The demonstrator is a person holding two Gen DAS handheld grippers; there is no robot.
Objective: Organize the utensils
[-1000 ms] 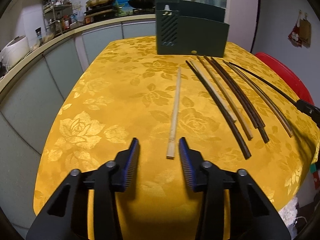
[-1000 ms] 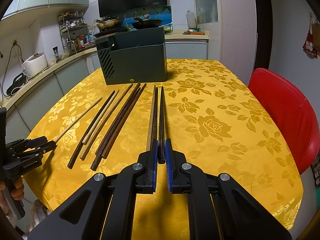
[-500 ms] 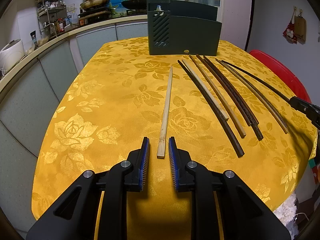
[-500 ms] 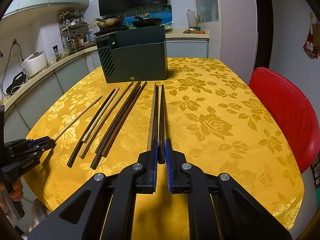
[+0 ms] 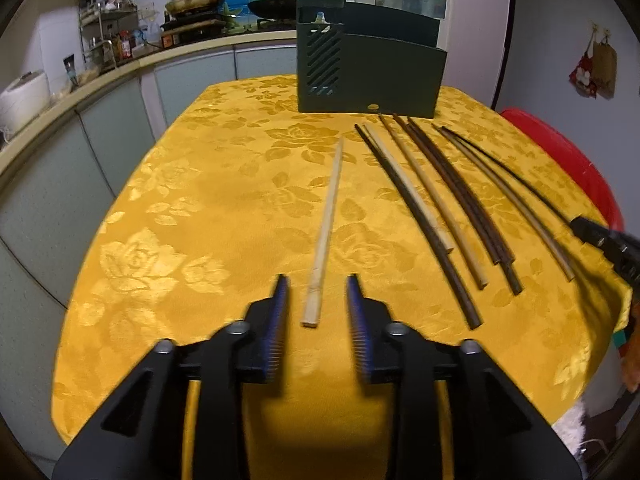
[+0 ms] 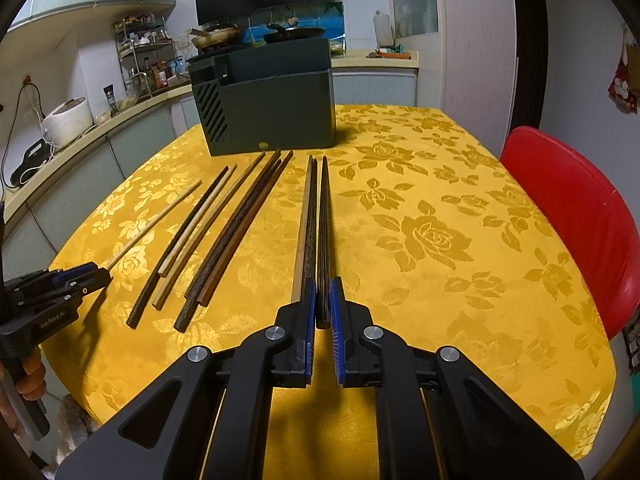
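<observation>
Several chopsticks lie in a row on the yellow flowered tablecloth (image 5: 208,200). A pale wooden chopstick (image 5: 326,232) lies apart at the left; its near end sits between the open jaws of my left gripper (image 5: 316,292), not touched. My right gripper (image 6: 322,296) is shut on a black chopstick (image 6: 322,232), with a brown-and-pale chopstick (image 6: 304,232) just left of the jaws. The other dark and pale chopsticks (image 6: 216,236) lie between the two grippers. A dark green utensil holder (image 6: 268,108) stands at the far end of the table; it also shows in the left wrist view (image 5: 368,72).
A red chair (image 6: 576,216) stands at the table's right edge. A kitchen counter (image 5: 80,92) with a rice cooker (image 6: 66,120) runs along the left. The left gripper shows at the left edge of the right wrist view (image 6: 84,276).
My left gripper closed around the pale chopstick's end half a second ago and has now opened wider again. The right gripper stays shut on the black chopstick.
</observation>
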